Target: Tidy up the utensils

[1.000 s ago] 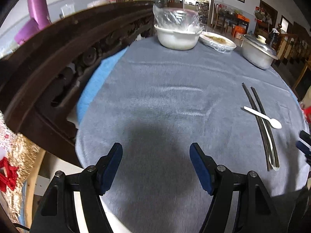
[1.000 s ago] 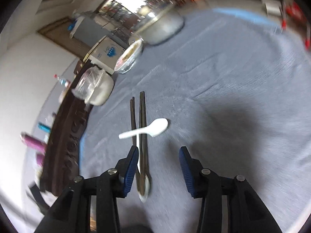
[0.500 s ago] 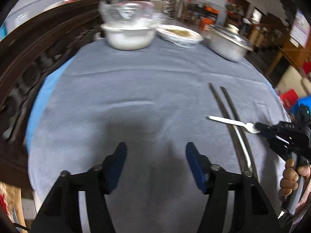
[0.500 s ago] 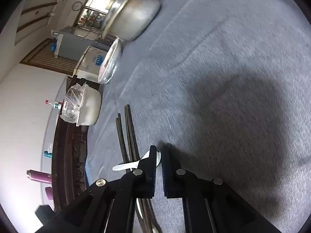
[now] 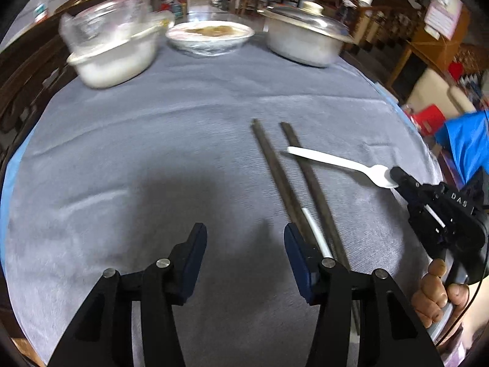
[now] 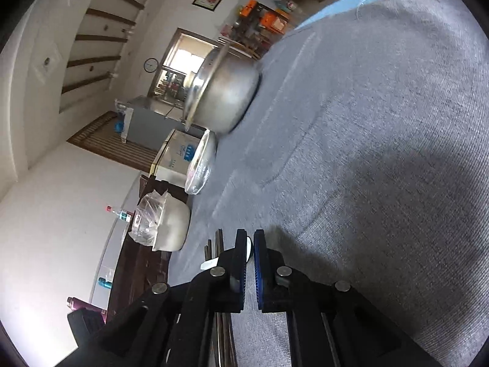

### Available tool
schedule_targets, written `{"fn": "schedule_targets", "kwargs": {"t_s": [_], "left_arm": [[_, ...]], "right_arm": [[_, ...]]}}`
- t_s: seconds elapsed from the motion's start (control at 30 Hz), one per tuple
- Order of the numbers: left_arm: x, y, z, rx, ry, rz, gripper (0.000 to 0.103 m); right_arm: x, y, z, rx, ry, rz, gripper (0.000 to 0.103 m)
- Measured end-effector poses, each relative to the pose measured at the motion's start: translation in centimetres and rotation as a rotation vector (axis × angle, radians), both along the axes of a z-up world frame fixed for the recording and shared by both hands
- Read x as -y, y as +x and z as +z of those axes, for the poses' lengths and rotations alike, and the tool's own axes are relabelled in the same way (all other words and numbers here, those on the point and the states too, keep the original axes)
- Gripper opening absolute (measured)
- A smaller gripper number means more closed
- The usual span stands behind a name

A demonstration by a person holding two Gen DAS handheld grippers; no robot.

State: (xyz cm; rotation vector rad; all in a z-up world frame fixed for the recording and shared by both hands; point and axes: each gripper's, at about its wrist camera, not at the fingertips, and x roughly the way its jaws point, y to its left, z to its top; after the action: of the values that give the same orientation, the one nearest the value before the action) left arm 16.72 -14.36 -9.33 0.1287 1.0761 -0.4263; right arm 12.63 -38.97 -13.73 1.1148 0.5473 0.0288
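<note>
Nearest, our left gripper (image 5: 244, 241), jaws apart and just closing on nothing. Beside it to the right, two dark chopsticks (image 5: 275, 177) on the grey tablecloth (image 5: 152, 140). Our right gripper (image 5: 394, 172), clamped on the white plastic spoon (image 5: 342, 162). Far: white bowl (image 5: 113, 58), covered dish (image 5: 211, 35), lidded steel pot (image 5: 305, 41).

- Left gripper (image 5: 244, 250): two black angular arms, each tipped with a dark blue pad; round silver screw heads at the joints.
- Right gripper (image 6: 250, 246): same black frame, ribbed blue pads, silver screws.
- Right gripper body, seen from the left wrist: white "DAS" lettering, thin black cable trailing below.
- Right hand (image 5: 440, 293): bright blue sleeve (image 5: 467, 143).
</note>
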Motion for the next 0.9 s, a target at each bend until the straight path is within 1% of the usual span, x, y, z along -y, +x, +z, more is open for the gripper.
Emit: {"fn": "schedule_targets", "kwargs": {"t_s": [0.1, 0.27, 0.47, 0.57, 0.6, 0.63, 0.67, 0.8, 0.9], "left_arm": [[1.3, -0.1, -0.4, -0.007, 0.025, -0.028, 0.054], [2.8, 0.2, -1.6, -0.01, 0.059, -0.036, 0.055], [2.8, -0.4, -1.7, -0.033, 0.041, -0.043, 0.056], [2.7, -1.2, -1.8, -0.011, 0.077, -0.06, 0.057], [2.6, -1.4, -2.1, -0.019, 0.104, -0.065, 0.058], [2.6, -1.6, -2.1, -0.007, 0.122, -0.066, 0.058], [2.3, -1.9, -2.0, 0.004, 0.146, -0.065, 0.061], [0.0, -1.8, -1.6, -0.019, 0.17, -0.027, 0.061], [-1.6, -2.0, -0.7, -0.017, 0.147, 0.012, 0.06]], "right_arm": [[0.0, 0.0, 0.3, 0.013, -0.028, 0.015, 0.005], [-0.3, -0.1, 0.8, 0.028, -0.067, 0.035, 0.006], [-0.4, -0.4, 0.9, 0.043, -0.098, 0.042, 0.005], [-0.6, -0.4, 1.1, 0.045, -0.122, 0.045, 0.006], [-0.7, -0.3, 1.1, 0.046, -0.126, 0.045, 0.005], [-0.7, -0.3, 1.2, 0.047, -0.128, 0.045, 0.006], [-0.7, -0.3, 1.2, 0.048, -0.13, 0.045, 0.006], [-0.5, -0.4, 1.2, 0.052, -0.125, 0.042, 0.005], [-0.5, -0.3, 1.2, 0.054, -0.126, 0.045, 0.005]]}}
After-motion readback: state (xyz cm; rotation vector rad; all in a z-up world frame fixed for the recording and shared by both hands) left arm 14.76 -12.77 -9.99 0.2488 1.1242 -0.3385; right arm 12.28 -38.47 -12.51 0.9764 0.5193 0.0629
